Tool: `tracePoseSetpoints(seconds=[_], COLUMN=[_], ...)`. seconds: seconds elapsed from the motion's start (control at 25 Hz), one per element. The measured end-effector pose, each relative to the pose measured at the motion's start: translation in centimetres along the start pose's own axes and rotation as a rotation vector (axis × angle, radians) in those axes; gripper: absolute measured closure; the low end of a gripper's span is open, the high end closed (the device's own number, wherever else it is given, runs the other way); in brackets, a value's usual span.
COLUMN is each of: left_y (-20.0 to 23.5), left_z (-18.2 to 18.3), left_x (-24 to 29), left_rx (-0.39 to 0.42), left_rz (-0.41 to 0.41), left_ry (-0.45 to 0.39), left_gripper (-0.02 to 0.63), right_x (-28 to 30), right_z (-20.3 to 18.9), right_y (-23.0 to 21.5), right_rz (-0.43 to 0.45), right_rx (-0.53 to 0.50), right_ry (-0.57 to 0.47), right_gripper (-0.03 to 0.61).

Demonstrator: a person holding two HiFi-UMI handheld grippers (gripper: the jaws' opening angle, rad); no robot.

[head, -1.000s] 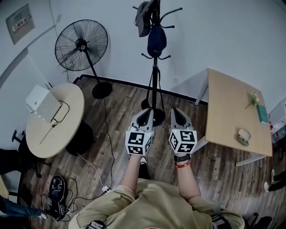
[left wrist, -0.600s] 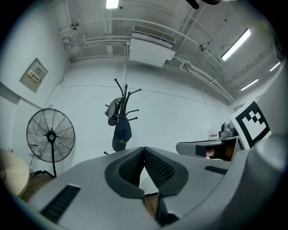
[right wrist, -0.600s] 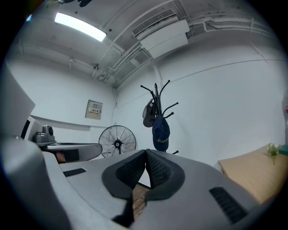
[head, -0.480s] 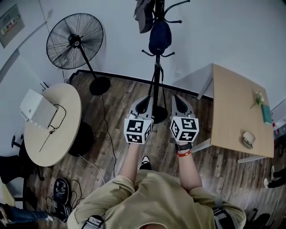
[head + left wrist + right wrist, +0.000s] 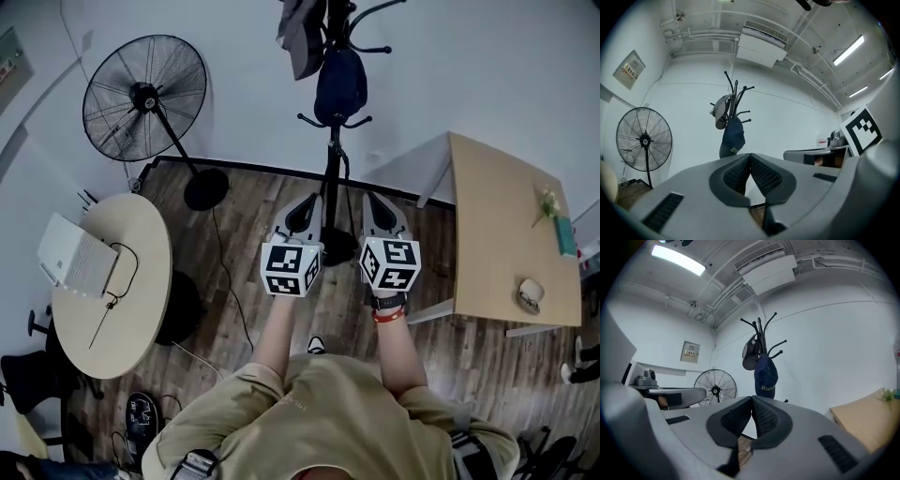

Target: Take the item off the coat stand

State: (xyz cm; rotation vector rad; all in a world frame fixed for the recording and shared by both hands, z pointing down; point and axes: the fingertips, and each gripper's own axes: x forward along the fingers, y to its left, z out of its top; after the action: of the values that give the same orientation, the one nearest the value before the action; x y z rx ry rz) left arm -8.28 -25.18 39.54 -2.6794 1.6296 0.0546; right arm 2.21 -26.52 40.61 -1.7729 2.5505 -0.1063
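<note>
A black coat stand [image 5: 331,159] rises against the white wall, straight ahead of me. A navy cap [image 5: 339,84] hangs on a lower hook, and a grey cap [image 5: 302,36] hangs above it to the left. Both caps also show in the left gripper view, navy cap [image 5: 731,138] below grey cap [image 5: 721,110], and in the right gripper view, navy cap [image 5: 765,375] and grey cap [image 5: 750,354]. My left gripper [image 5: 304,214] and right gripper [image 5: 376,212] are held side by side short of the stand, both shut with nothing between the jaws.
A black pedestal fan [image 5: 145,98] stands at the left wall. A round table [image 5: 141,300] with a white device [image 5: 75,265] is on the left. A wooden desk [image 5: 502,225] is on the right. A cable [image 5: 225,291] runs over the wood floor.
The view has drawn nearer the coat stand and shifted a little; the fan and round table slid left. Both grippers stay side by side and shut.
</note>
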Motion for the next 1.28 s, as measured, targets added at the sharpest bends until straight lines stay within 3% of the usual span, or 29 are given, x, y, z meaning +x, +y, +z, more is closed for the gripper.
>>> tracePoseSetpoints(seconds=[0.44, 0.92, 1.28], left_y=[3.3, 5.9, 6.5], left_z=[-0.3, -0.7, -1.2], left_x=[5.7, 10.3, 12.6], left_rx=[-0.01, -0.003, 0.003], left_rz=[-0.026, 0.038, 0.052], left_ry=[0.026, 0.042, 0.058], left_gripper=[0.591, 0.591, 0.591], right_x=[7.3, 14.5, 19.1], right_z=[0.9, 2.7, 3.7], right_y=[-2.1, -5.2, -6.5], right_rz=[-0.054, 0.021, 0.079], right_rx=[-0.008, -0.014, -0.028], right_ry=[0.002, -0.016, -0.011], right_gripper=[0.561, 0.541, 0.469])
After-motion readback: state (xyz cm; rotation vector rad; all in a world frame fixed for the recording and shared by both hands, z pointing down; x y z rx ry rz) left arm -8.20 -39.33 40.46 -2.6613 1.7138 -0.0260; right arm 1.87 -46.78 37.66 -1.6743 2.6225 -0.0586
